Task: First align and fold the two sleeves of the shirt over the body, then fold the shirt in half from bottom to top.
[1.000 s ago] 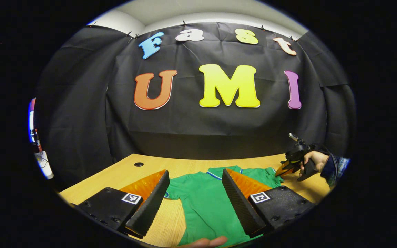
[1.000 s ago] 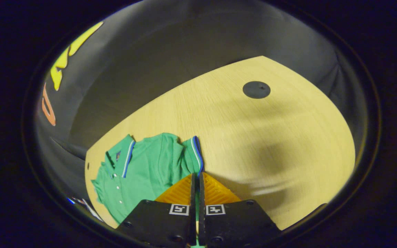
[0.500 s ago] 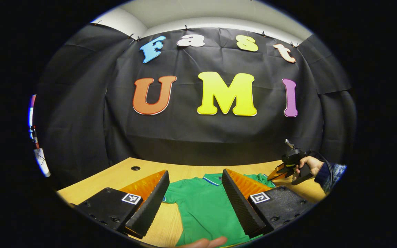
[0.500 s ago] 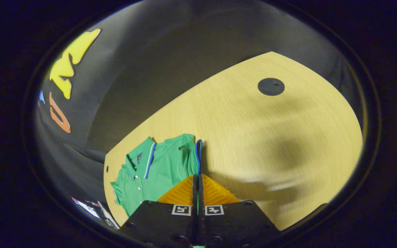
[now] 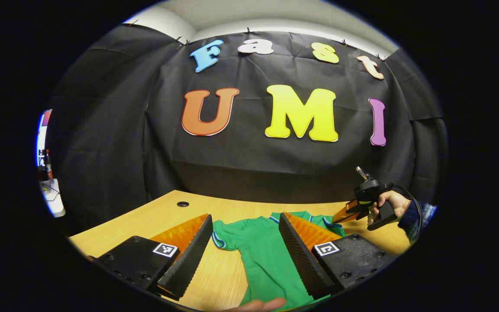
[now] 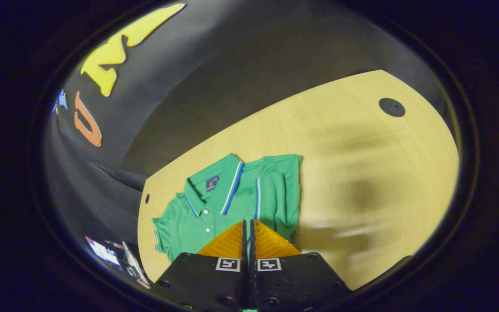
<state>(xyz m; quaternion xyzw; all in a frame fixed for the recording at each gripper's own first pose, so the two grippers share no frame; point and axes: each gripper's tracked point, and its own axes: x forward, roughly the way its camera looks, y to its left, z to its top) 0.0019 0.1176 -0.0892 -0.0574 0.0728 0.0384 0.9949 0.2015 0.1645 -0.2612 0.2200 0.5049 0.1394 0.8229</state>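
Note:
A green polo shirt [image 5: 262, 247] lies face up on the wooden table [image 5: 163, 212]. My left gripper [image 5: 245, 215] hovers open over the shirt's lower body, holding nothing, with green cloth showing between its fingers. In the right gripper view the shirt [image 6: 206, 212] shows its collar and buttons, and one striped sleeve [image 6: 275, 190] lies turned in over the chest. My right gripper [image 6: 248, 222] is shut on that sleeve's edge, just above the cloth. The left gripper view shows the right gripper [image 5: 338, 216] at the shirt's far right shoulder, held by a hand [image 5: 390, 201].
A round cable hole [image 5: 183, 203] sits at the table's back left, and another hole [image 6: 391, 107] lies beyond the shirt in the right gripper view. A person's fingertip [image 5: 258, 304] shows at the near edge. Bare wood [image 6: 353, 164] spreads beside the shirt.
My right gripper has carried the pinched sleeve inward, so the sleeve now lies across the chest. The left gripper has stayed open and shifted slightly left.

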